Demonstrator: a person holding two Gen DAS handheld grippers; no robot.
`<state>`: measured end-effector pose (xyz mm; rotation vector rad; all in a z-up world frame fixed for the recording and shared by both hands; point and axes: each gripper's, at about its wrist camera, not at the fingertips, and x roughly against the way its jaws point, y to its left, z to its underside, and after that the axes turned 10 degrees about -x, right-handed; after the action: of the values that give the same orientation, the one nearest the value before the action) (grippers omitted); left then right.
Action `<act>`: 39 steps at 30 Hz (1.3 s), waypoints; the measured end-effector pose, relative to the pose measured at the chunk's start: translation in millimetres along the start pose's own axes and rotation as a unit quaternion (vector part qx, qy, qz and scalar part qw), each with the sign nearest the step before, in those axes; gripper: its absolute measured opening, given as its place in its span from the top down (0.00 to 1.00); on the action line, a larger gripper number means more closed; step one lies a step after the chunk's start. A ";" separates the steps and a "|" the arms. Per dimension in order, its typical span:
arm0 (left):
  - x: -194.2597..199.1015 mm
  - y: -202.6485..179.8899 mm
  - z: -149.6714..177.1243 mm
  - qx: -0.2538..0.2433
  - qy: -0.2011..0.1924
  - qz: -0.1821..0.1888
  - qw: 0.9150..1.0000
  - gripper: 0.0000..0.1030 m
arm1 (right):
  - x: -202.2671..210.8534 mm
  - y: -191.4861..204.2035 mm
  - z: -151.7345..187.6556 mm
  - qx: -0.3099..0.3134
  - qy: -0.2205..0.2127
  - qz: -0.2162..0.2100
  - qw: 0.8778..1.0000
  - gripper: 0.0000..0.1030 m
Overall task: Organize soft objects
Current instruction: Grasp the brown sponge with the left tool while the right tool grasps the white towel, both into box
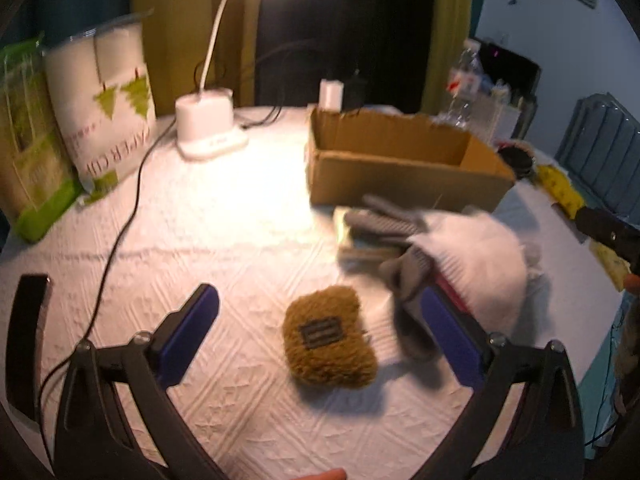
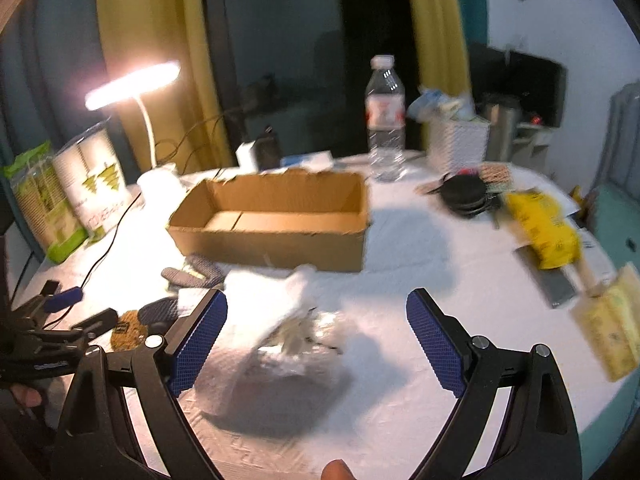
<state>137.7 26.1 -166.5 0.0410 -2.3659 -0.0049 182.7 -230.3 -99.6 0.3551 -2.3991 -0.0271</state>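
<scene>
Blue pads wide apart on the left gripper (image 1: 320, 312), hanging over a brown fuzzy pad (image 1: 330, 338) that lies flat on the white desk (image 1: 200, 240). Just beyond its right finger sits a blurred heap of grey-and-white gloves (image 1: 432, 248). The right gripper (image 2: 316, 312) is spread open too, above a crumpled clear plastic bag (image 2: 296, 344), gripping nothing. Past both, an open cardboard box (image 2: 276, 236) stands on the desk, with a lit lamp (image 1: 208, 128) at the far left.
</scene>
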 end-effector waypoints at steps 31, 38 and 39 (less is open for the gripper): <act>-24.8 13.9 20.4 0.013 0.029 0.055 0.998 0.64 | -79.3 70.3 13.2 0.082 0.105 -0.074 0.988 0.94; -11.0 15.6 21.8 0.013 0.015 0.055 0.998 0.64 | -74.0 68.8 27.5 0.086 0.126 -0.073 0.986 0.38; -7.9 14.6 21.5 0.011 0.012 0.056 0.998 0.64 | -73.6 70.4 28.9 0.088 0.124 -0.072 0.986 0.38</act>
<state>127.9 40.7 -187.2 -0.0804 -2.3420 0.0765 199.2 -145.5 -160.8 0.5793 -2.1314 0.1554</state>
